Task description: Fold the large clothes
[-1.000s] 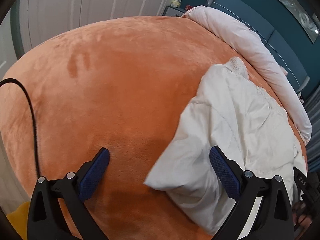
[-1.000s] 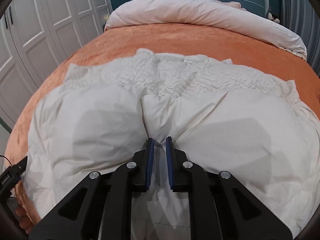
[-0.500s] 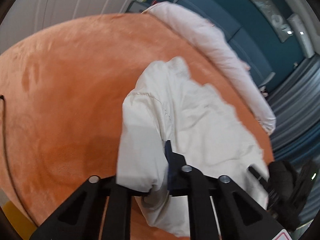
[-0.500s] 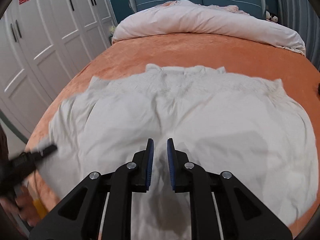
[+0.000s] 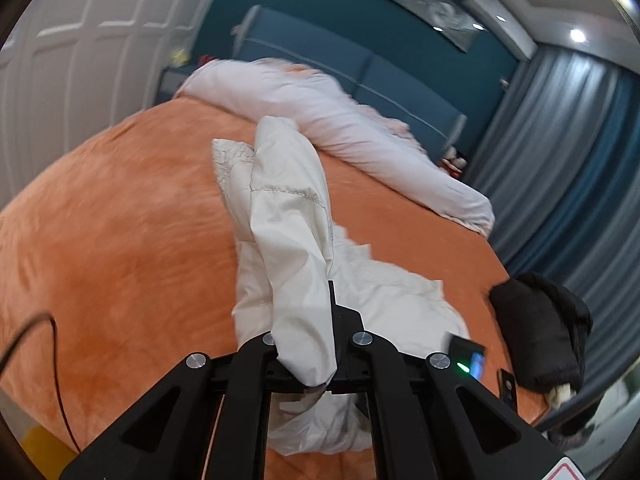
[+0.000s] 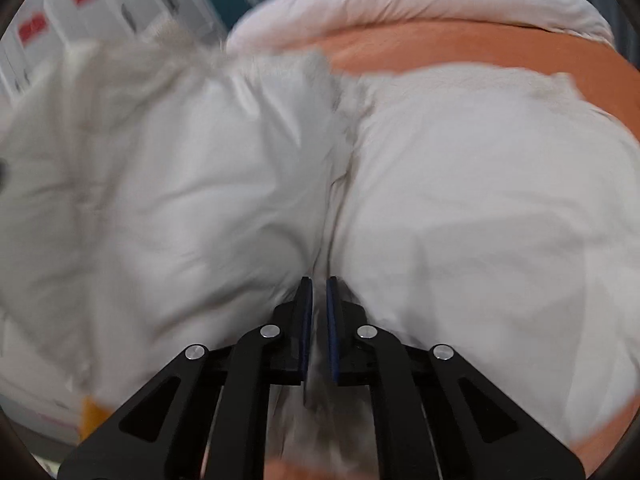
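Jacket, the white puffy one, lies on the orange bedspread with its left side lifted off the bed. Your left gripper is clamped on that side's edge; the fabric drapes up and over the near finger, so you hold it high to swing that panel across the body. Your right gripper is pinched tight on the jacket at the centre seam of the near hem, probably as an anchor so the garment doesn't slide while the other side folds over. That view is motion-blurred, so I can't confirm how much cloth sits between the pads. The rolled white duvet sits along the headboard end, well apart from the jacket, leaving you room to fold. A black garment lies near the right bed edge, just beside the jacket's far side; keep the fold from landing on it
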`<action>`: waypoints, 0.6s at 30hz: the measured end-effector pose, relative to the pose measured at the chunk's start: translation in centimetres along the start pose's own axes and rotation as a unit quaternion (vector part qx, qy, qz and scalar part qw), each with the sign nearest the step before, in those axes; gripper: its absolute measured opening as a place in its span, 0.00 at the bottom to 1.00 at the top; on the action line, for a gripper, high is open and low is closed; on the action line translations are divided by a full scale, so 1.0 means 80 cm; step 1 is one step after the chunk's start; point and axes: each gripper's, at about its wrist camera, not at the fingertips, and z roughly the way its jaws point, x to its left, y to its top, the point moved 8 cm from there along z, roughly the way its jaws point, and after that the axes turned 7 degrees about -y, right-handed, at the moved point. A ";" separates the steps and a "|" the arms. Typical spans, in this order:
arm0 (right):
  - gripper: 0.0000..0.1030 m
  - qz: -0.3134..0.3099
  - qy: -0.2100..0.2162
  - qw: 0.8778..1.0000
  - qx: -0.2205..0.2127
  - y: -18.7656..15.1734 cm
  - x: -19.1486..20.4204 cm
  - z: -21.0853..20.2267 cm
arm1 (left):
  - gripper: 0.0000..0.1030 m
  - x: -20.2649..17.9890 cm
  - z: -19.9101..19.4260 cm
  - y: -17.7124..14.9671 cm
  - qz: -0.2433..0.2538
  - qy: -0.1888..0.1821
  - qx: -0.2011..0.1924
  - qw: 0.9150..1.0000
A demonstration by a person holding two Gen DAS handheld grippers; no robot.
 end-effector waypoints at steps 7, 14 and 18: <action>0.04 0.022 0.015 0.999 0.024 -0.057 -0.037 0.011 | 0.01 -0.080 0.029 -0.007 0.066 -0.037 0.025 0.997; 0.00 -0.012 0.131 0.988 0.085 -0.050 0.013 0.071 | 0.01 -0.146 0.086 -0.046 0.115 -0.041 0.080 0.989; 0.00 0.016 0.157 0.983 0.091 -0.046 0.012 0.075 | 0.01 -0.161 0.112 -0.058 0.148 -0.027 0.100 0.984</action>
